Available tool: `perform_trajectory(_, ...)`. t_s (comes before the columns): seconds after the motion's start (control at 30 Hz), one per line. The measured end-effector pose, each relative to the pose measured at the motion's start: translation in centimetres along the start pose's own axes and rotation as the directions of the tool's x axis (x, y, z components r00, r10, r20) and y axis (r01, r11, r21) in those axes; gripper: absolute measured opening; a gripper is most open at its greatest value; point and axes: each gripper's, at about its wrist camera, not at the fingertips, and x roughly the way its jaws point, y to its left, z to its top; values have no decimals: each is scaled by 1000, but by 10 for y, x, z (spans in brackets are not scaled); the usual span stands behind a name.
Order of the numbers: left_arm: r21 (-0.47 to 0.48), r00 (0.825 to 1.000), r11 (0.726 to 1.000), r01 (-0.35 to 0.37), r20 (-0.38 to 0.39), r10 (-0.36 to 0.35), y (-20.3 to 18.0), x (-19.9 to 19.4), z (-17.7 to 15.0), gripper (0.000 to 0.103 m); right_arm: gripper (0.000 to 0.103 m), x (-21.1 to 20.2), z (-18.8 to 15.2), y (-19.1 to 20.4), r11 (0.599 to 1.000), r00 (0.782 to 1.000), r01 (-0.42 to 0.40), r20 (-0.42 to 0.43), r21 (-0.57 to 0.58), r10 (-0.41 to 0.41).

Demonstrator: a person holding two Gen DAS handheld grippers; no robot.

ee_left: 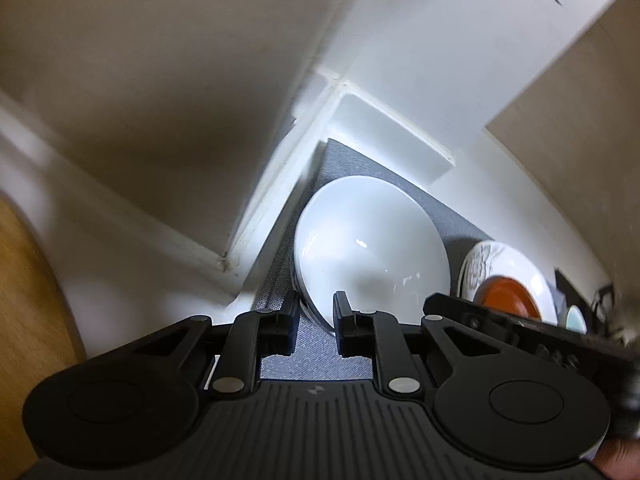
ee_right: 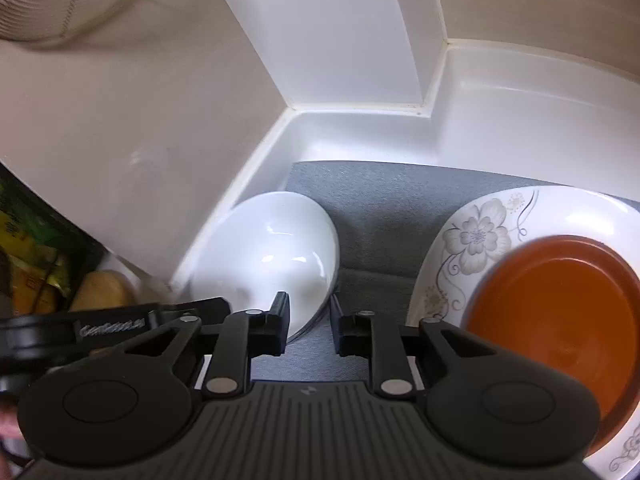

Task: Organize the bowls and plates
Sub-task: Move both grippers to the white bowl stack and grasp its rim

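Left tool (ee_left: 316,312) pinches the near rim of the white bowl (ee_left: 372,248), which sits on the grey mat (ee_left: 400,184) in the counter corner. Right tool (ee_right: 309,316) pinches the same bowl's rim from the other side. Orange bowl (ee_right: 560,304) rests on the floral plate (ee_right: 480,232), just right of it.

Walls: smooth white panels (ee_right: 320,32) meeting at an inner corner, sealed by a cream seam.
Ledge: glossy white moulded surface (ee_right: 500,120), brightly lit.
Mat: grey woven fabric mat (ee_right: 380,216) lying on the ledge.
Side: pale wood-grain panel (ee_left: 24,280) at the left edge.
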Motion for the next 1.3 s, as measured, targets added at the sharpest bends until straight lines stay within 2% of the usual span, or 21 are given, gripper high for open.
perform_trajectory(0.17,35,999,999,6,-44,-4,-5,-7,-12,21,10,-7,-10,-3,999,1000,-10,-27,33,11)
perform_trajectory(0.33,12,996,998,58,-71,-57,2,-14,-33,21,10,-19,-29,-4,999,998,-27,-56,41,29)
perform_trajectory(0.47,-23,994,996,82,-66,-84,9,-12,-29,24,11,-21,-31,-1,999,998,-36,-55,16,37)
perform_trajectory(0.6,-57,995,998,39,-90,-44,12,-1,-17,24,16,-22,-30,1,1000,999,-20,-39,-1,20)
perform_trajectory(0.7,-63,994,998,12,-110,-19,9,14,-9,24,33,-16,-32,-3,999,998,-46,-37,25,47)
perform_trajectory(0.73,-57,992,998,-11,-125,4,6,19,-8,24,33,-12,-33,-4,998,998,-45,-41,39,46)
perform_trajectory(0.8,-26,992,1000,-12,-128,9,1,21,-8,15,33,-7,-35,-5,997,998,-36,-46,67,39)
perform_trajectory(0.87,22,992,999,-25,-125,28,-8,20,-9,15,32,-6,-37,-4,996,998,-51,-40,69,54)
perform_trajectory(0.93,49,991,998,-29,-127,35,-14,20,-11,16,22,-8,-38,-2,998,999,-29,-41,54,31)
perform_trajectory(1.0,38,989,999,-11,-146,16,-12,18,-12,17,17,-13,-40,-5,996,999,-43,-24,72,45)
perform_trajectory(1.17,39,987,999,15,-160,-9,-1,14,-18,19,15,-11,-42,-2,999,998,-47,-36,25,48)
perform_trajectory(1.3,-15,984,999,31,-175,-33,5,18,-14,19,22,-2,-41,-3,997,997,-51,-52,59,54)
